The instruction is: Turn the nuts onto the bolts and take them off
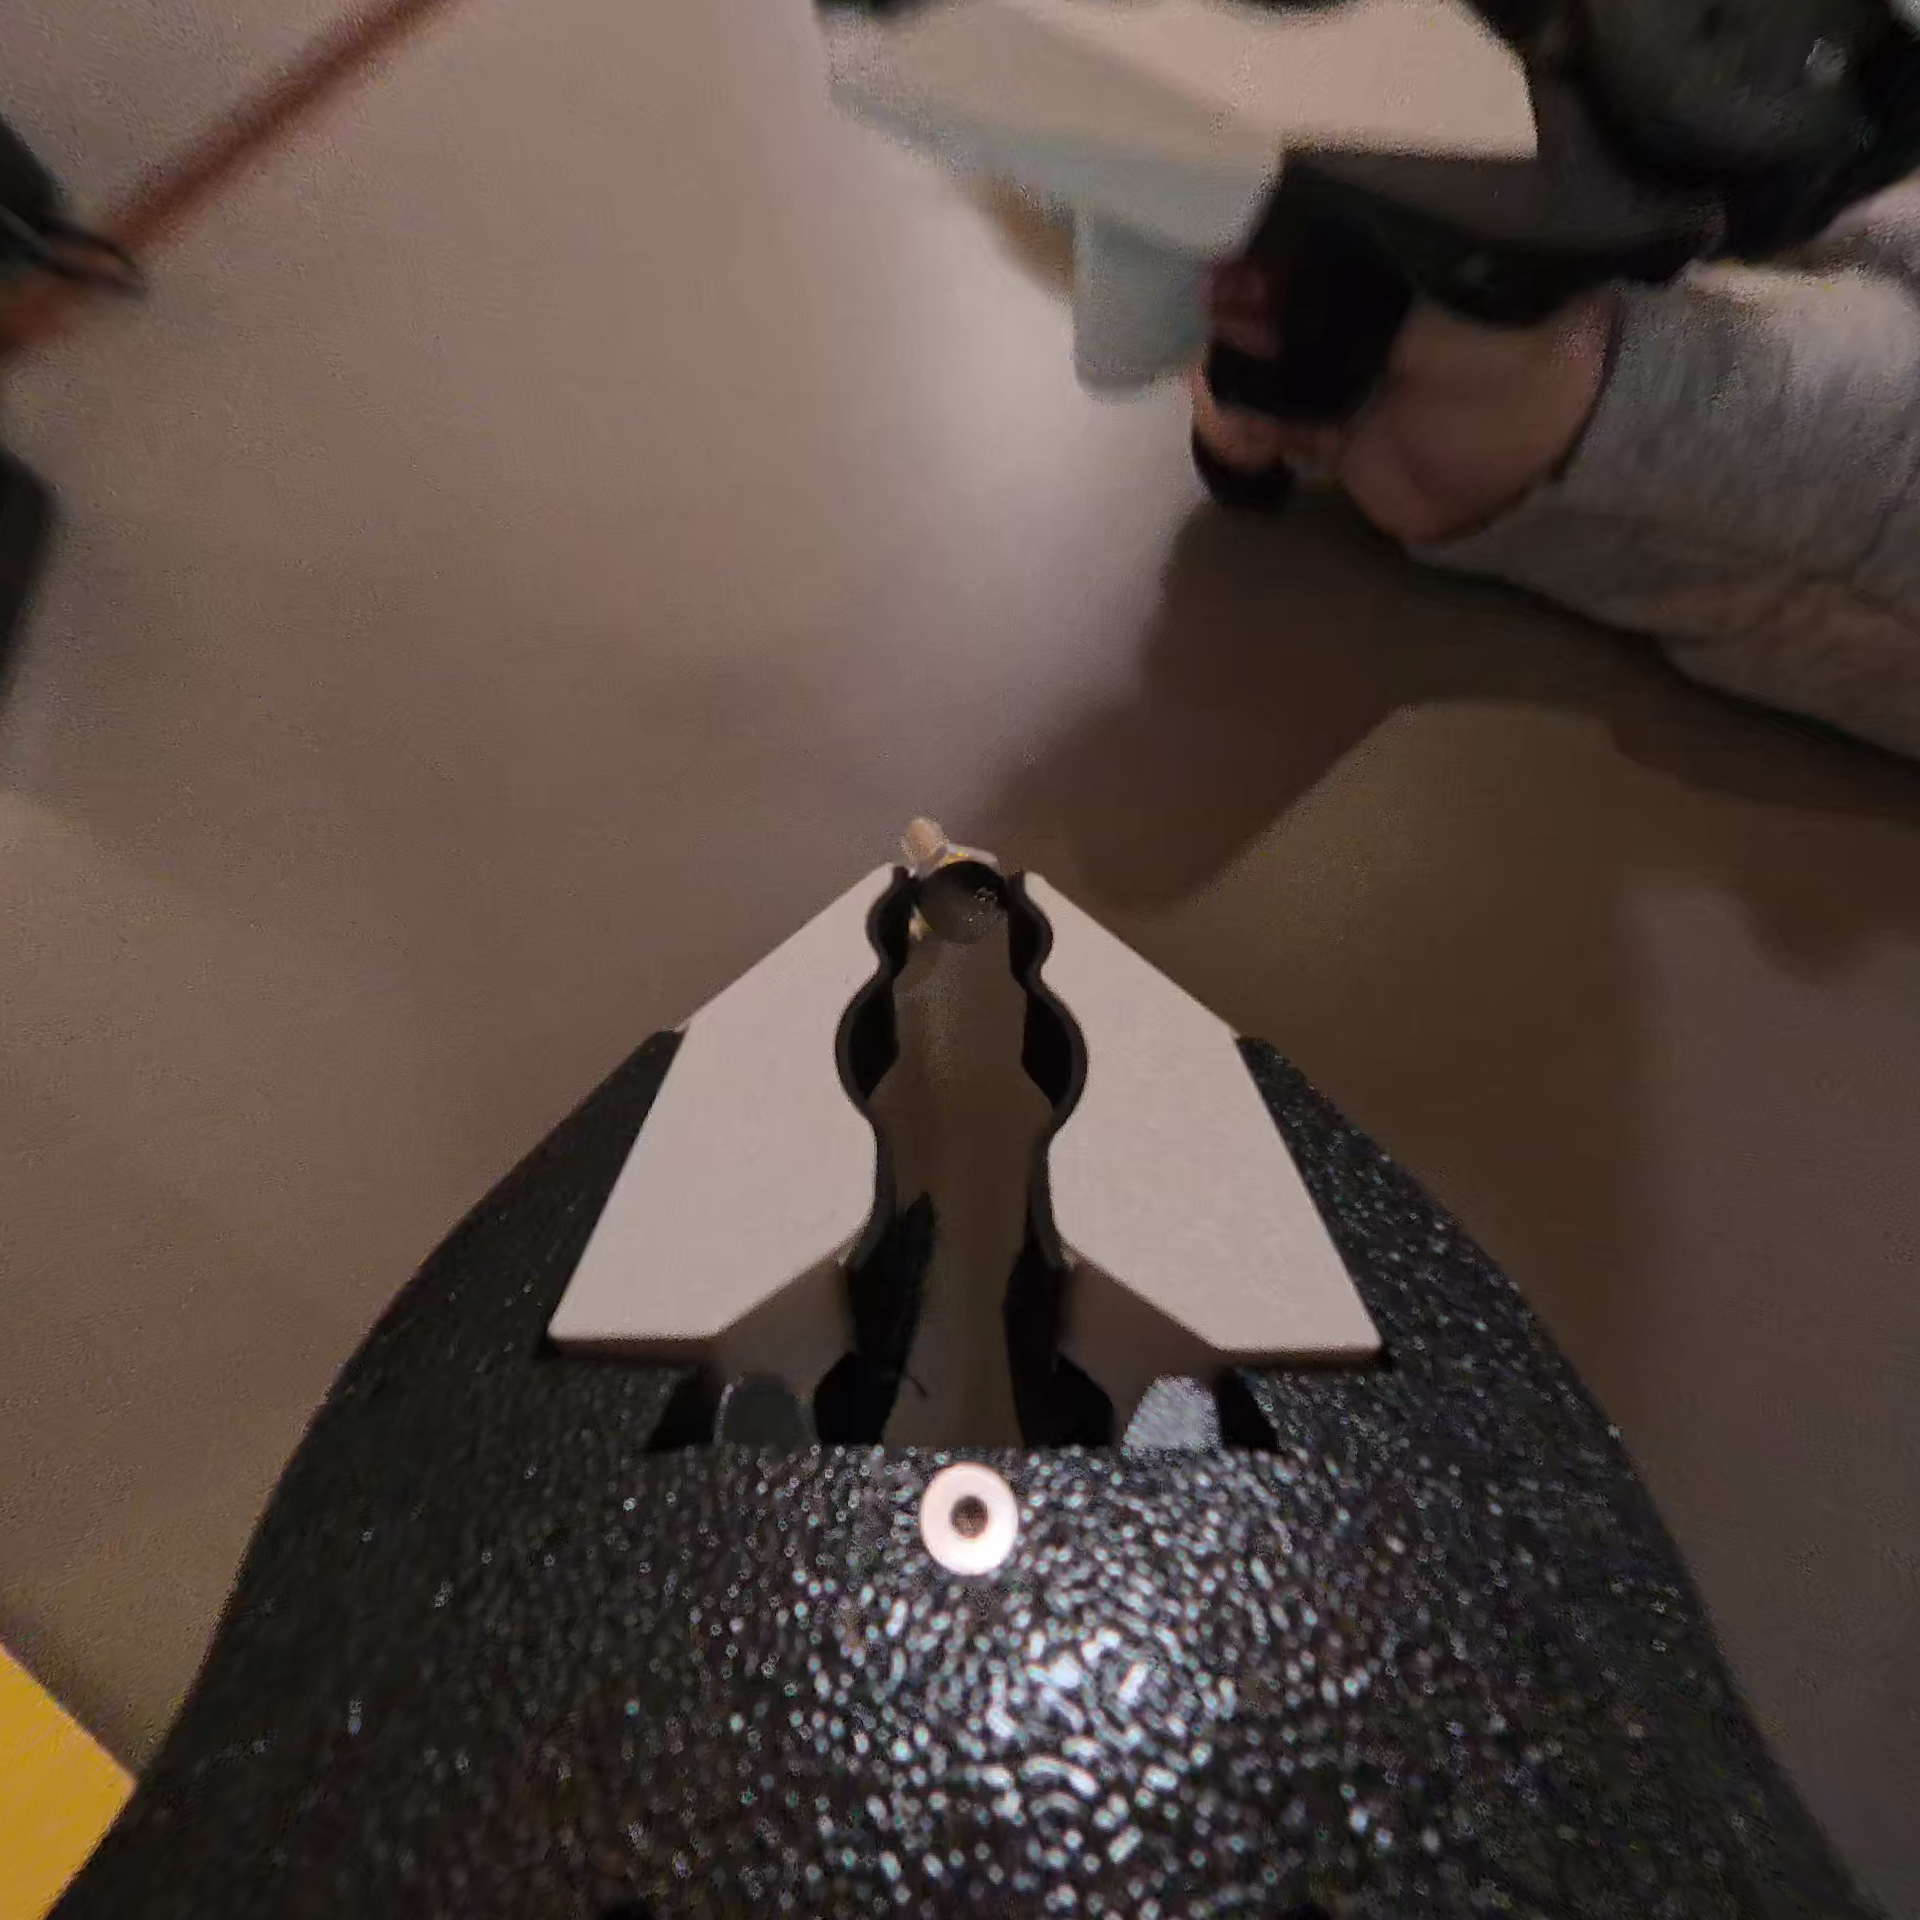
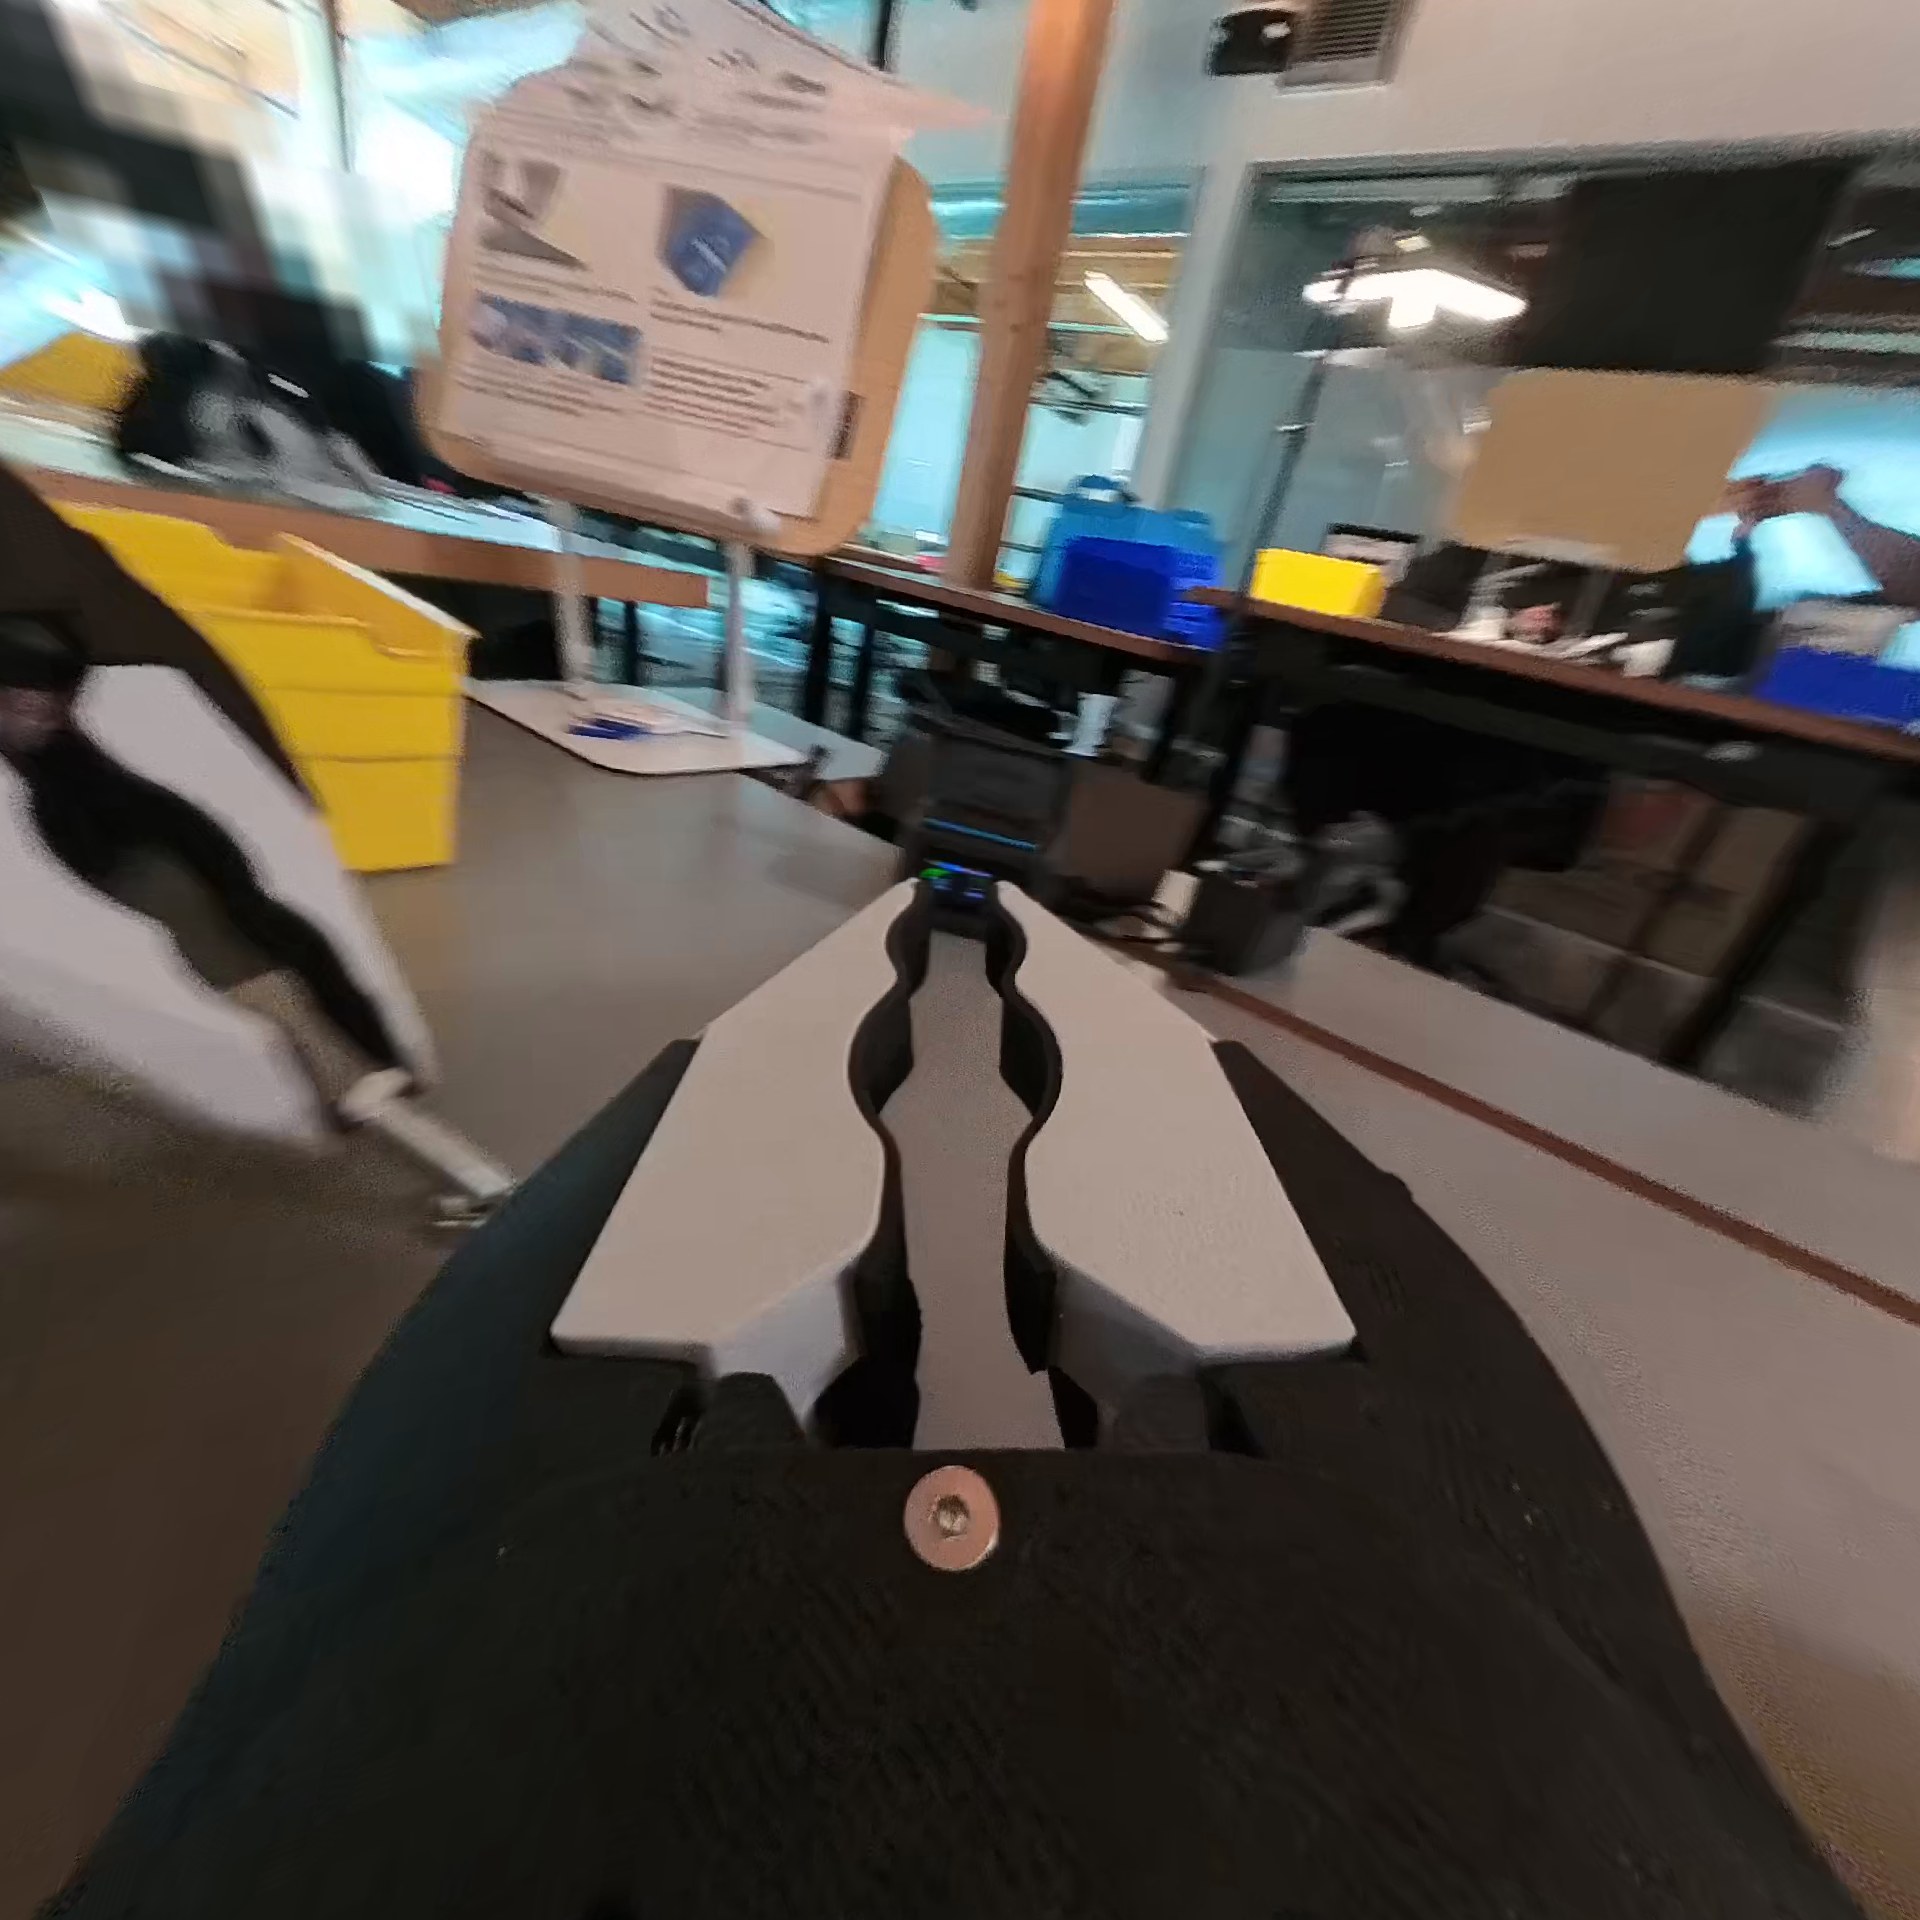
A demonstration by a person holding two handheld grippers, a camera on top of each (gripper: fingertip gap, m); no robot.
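In the left wrist view my left gripper (image 1: 956, 896) is shut on the head of a small silver bolt (image 1: 951, 902), held above the beige table (image 1: 520, 623); the shank points away from the camera. My right gripper (image 1: 1127, 332) shows blurred at the top right, held by a hand in a grey sleeve (image 1: 1714, 499). In the right wrist view my right gripper (image 2: 961, 902) has a narrow gap between its tips with nothing in it. The left gripper (image 2: 358, 1091) is blurred at the left, with the bolt (image 2: 426, 1148) sticking out down and to the right.
Stacked yellow bins (image 2: 343, 707) and a paper sign on a stand (image 2: 665, 312) are on the table beyond the grippers. A dark device with a blue light (image 2: 966, 831) sits past the table edge. Other desks stand behind. A yellow corner (image 1: 42, 1787) shows at the lower left.
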